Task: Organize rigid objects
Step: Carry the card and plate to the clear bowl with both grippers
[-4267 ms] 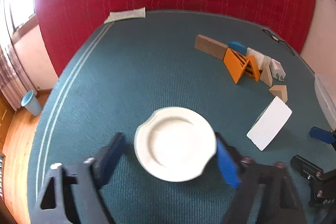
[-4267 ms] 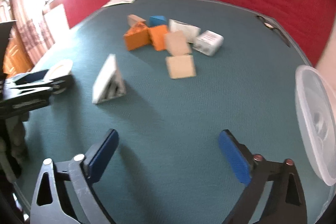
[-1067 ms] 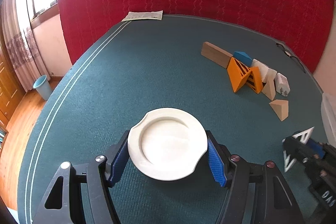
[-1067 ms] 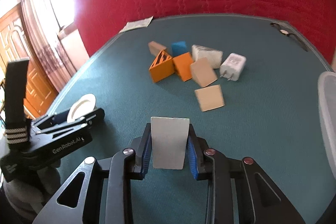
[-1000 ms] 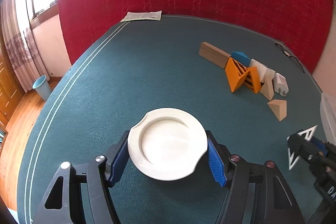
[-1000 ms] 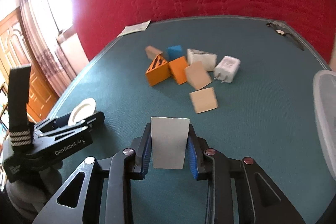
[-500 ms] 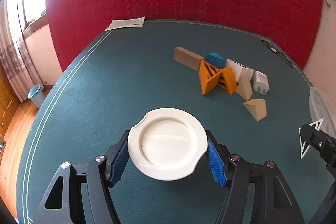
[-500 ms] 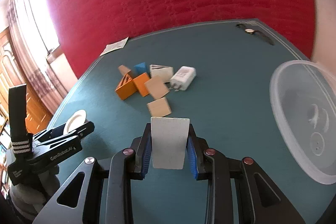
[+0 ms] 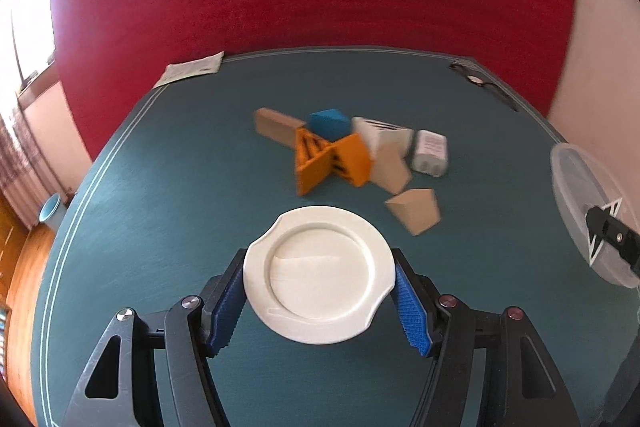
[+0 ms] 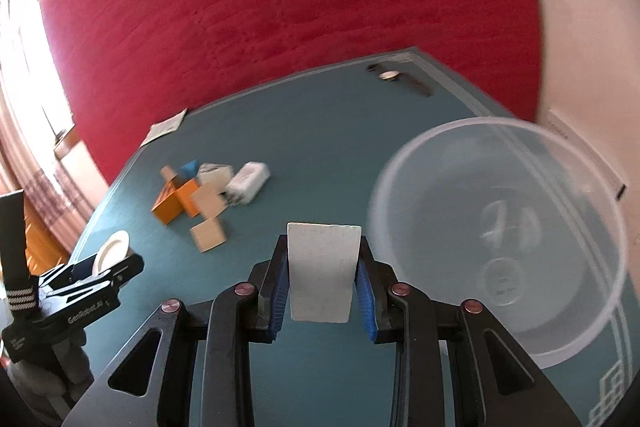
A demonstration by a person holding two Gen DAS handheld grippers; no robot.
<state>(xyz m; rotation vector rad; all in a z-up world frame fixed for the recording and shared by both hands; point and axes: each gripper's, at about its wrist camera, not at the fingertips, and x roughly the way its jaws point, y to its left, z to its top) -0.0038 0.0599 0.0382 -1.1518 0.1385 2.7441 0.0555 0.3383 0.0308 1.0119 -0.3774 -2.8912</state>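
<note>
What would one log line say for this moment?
left gripper: holds white plate | right gripper: holds white block | clear tub: nearby

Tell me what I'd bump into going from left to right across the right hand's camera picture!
Other gripper holding a small white plate → orange blocks → white charger → white block in this gripper → big clear plastic bowl.

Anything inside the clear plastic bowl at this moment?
The clear plastic bowl looks empty: only molded marks on its base and the teal table show through it. Its near rim is partly hidden by the right gripper, whose jaws clamp a white block beside the bowl.
</note>
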